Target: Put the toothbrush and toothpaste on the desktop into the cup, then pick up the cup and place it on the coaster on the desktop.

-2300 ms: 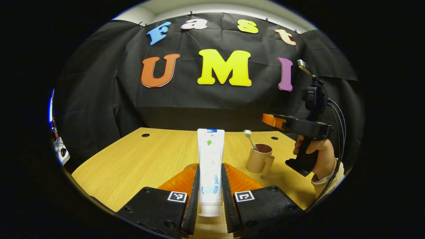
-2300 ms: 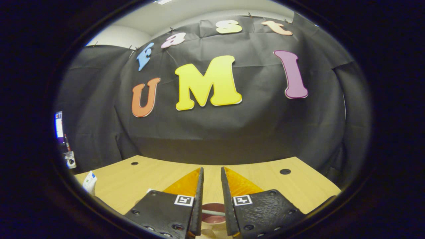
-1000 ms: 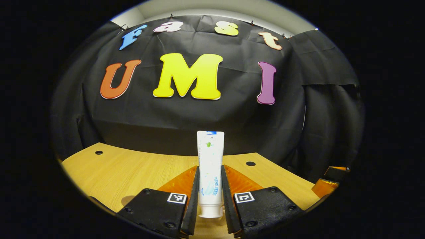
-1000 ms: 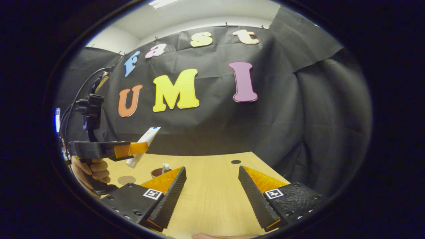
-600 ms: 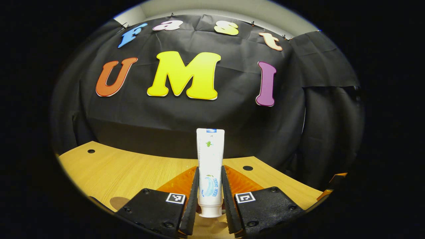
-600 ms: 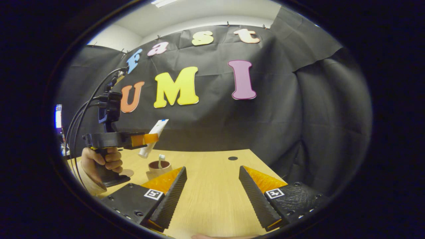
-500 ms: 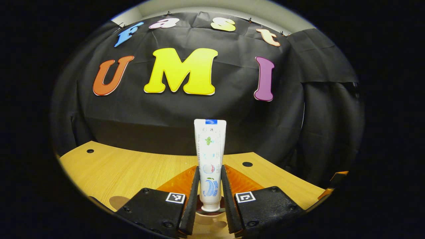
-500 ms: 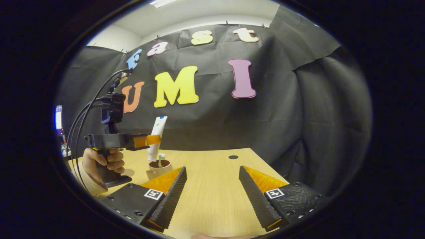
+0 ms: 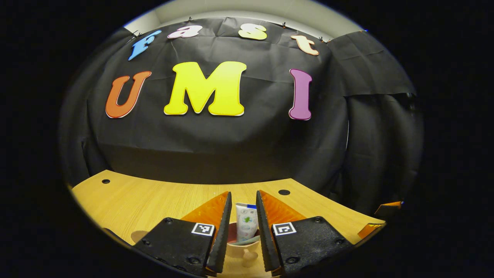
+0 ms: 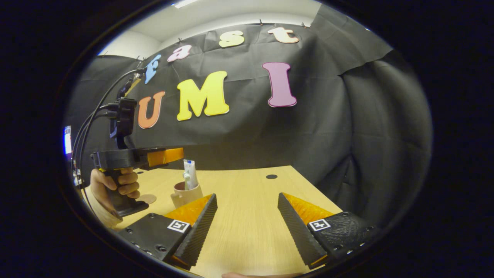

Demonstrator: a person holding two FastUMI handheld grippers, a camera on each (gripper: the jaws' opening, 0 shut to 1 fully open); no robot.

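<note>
The toothpaste stands in the cup, its long axis near upright, the flat crimped end pointing to 12 o'clock and the lower end hidden inside the cup. The toothbrush leans in the same cup beside the tube, head uppermost. In the left gripper view the toothpaste shows low between the two fingers, its crimped end at 12 o'clock and the cup beneath it; the toothbrush crosses the cup mouth just below the tube.

The left gripper has its jaws parted a little, with a narrow gap on either side of the tube, so that neither finger presses on it. In the right gripper view the left gripper hangs above the cup, at about 11 o'clock from the tube, held level by a hand.

The cup rests on the surface. The coaster, a flat round disc, lies on the surface at 9 o'clock from the cup, apart from it.

The right gripper has its jaws wide open and grasps nothing; the cup stands at 10 o'clock from it, just beyond its left finger.
</note>
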